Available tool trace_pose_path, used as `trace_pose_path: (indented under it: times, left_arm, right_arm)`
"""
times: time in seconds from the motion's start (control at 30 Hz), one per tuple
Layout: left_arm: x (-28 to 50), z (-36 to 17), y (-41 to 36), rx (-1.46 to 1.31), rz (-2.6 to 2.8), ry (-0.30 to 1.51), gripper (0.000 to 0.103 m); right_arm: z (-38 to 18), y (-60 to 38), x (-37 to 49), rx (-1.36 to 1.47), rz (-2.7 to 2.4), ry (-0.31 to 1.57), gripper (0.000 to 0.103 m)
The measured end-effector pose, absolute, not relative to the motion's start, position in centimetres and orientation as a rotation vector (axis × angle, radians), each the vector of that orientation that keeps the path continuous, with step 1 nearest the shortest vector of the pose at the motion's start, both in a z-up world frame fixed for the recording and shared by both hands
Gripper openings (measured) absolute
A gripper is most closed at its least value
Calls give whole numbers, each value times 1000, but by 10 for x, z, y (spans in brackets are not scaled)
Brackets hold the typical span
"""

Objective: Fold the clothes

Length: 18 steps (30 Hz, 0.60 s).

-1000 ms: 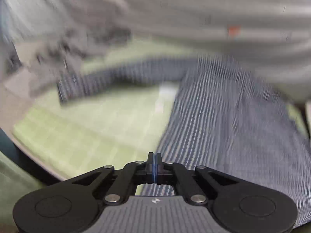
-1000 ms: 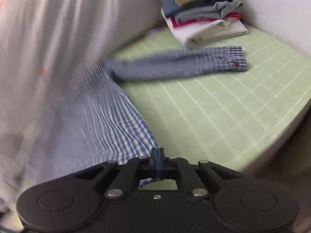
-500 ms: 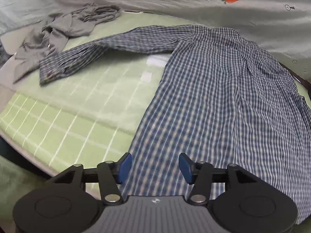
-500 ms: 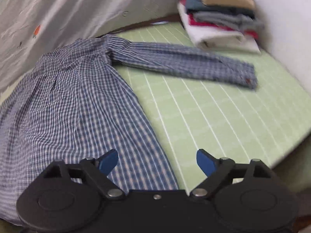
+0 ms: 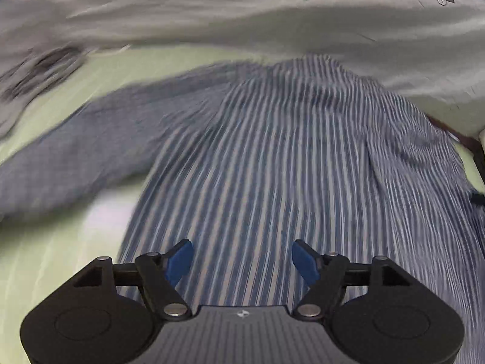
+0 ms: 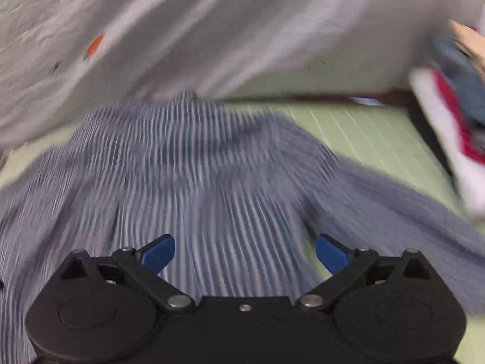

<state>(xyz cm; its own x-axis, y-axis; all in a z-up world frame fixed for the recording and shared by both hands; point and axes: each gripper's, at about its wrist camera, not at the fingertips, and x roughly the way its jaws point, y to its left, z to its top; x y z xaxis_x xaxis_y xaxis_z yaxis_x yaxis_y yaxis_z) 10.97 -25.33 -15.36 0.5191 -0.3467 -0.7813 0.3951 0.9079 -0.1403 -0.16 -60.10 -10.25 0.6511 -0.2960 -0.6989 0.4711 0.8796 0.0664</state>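
Left gripper (image 5: 242,261): black plastic two-finger tool with blue wedge-shaped pads; its jaws have just been opening and stand well apart, with nothing clamped between them, only cloth lying flat beneath.

Right gripper (image 6: 245,253): same black linkage and blue pads; its jaws have just been opening to a very wide gap, nothing pinched, cloth spread below.

Blue-and-white checked cotton shirt (image 5: 297,163): thin woven fabric, spread flat, smeared by blur into fine stripes. In the left wrist view it fills the frame from the pads out to 12 o'clock, and one long sleeve runs off toward 9 o'clock. In the right wrist view the shirt (image 6: 188,176) spreads from the pads to 12 o'clock, with the other sleeve trailing toward 4 o'clock.

Pale green mat with thin white grid lines (image 6: 357,130): smooth, flat; it lies under the shirt and shows bare at 1 to 2 o'clock in the right view, 7 to 10 o'clock in the left.

Grey wrinkled sheet with a small orange carrot print (image 5: 212,12): soft, creased backdrop across 10 to 2 o'clock.

Stack of folded clothes in white, red, blue and tan (image 6: 454,115): layered slabs at 3 o'clock in the right view, blurred.

Crumpled grey garment (image 5: 39,69): at 10 o'clock in the left view, heavily blurred.
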Motion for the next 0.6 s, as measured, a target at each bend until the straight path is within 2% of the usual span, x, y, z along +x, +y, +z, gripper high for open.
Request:
trace_pose_path:
  times: [0.2, 0.23, 0.3, 0.37, 0.4, 0.47, 0.53, 0.6]
  left_arm:
    - [211, -164, -340, 82, -452, 795, 84]
    - [221, -166, -350, 89, -445, 774, 90]
    - [239, -170, -366, 102, -429, 736, 92]
    - [248, -176, -378, 130, -410, 685, 94]
    - [249, -180, -382, 154, -398, 658, 99]
    - [258, -182, -387, 146, -395, 661, 102]
    - [266, -181, -391, 148, -382, 661, 102]
    - [273, -182, -396, 150, -377, 662, 103]
  right_arm:
    - [-108, -648, 162, 330, -315, 663, 100]
    - [-114, -655, 179, 359, -304, 688, 99]
    - [-125, -670, 214, 418, -281, 737, 87]
    - [-135, -677, 236, 456, -232, 784, 54]
    - [-139, -678, 242, 468, -199, 806, 44]
    - [-143, -673, 251, 424, -130, 819, 14]
    - [-142, -666, 259, 332, -104, 796, 7]
    - [-139, -665, 269, 281, -150, 777, 6]
